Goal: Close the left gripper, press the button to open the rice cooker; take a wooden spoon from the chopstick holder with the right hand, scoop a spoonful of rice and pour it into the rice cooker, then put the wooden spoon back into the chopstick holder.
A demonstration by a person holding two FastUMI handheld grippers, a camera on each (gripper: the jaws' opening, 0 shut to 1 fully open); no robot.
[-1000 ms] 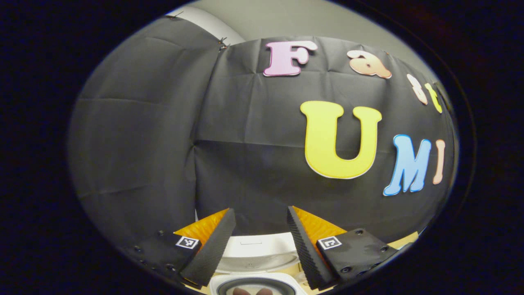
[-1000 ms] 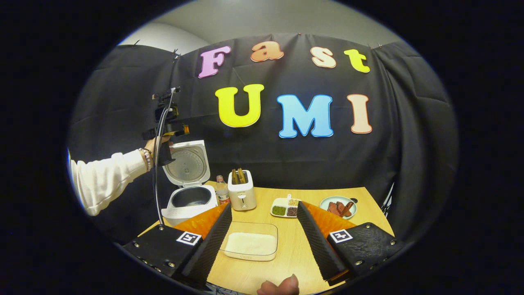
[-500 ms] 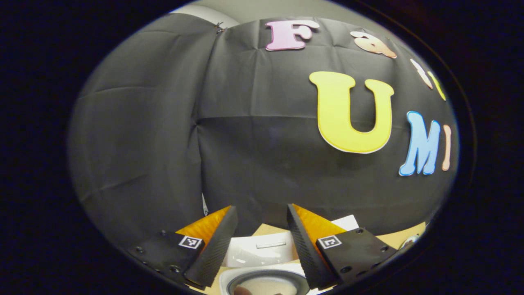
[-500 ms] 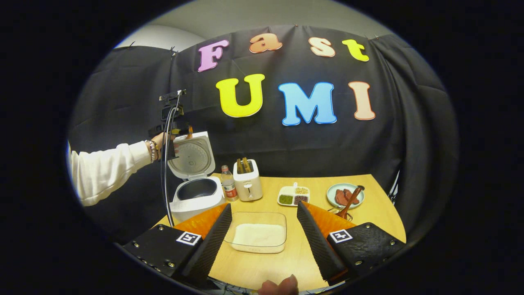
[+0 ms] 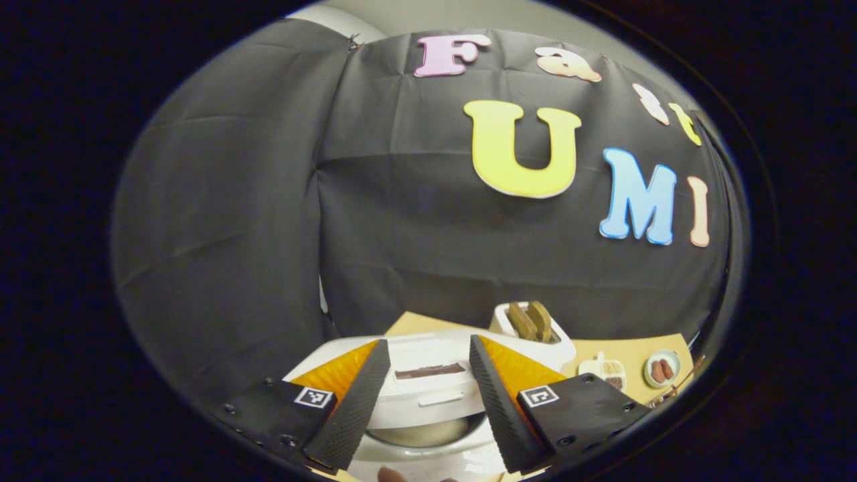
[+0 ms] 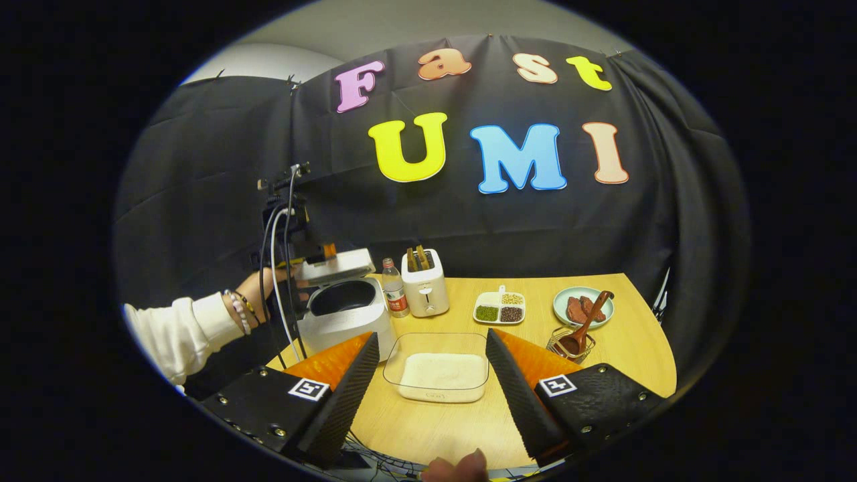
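Right gripper view: the wooden spoon (image 6: 588,324) stands in the chopstick holder (image 6: 568,347), ahead and right of the right claw (image 6: 432,388) (spread wide, holding nothing), handle leaning up-right.

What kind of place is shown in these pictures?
Probably a staged kitchen booth: a wooden table before a black cloth wall, with a rice cooker, a toaster and a dish of rice.

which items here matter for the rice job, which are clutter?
Job:
rice cooker
wooden spoon
chopstick holder
rice dish
left claw
right claw

Clutter:
toaster
bottle
bean tray
plate
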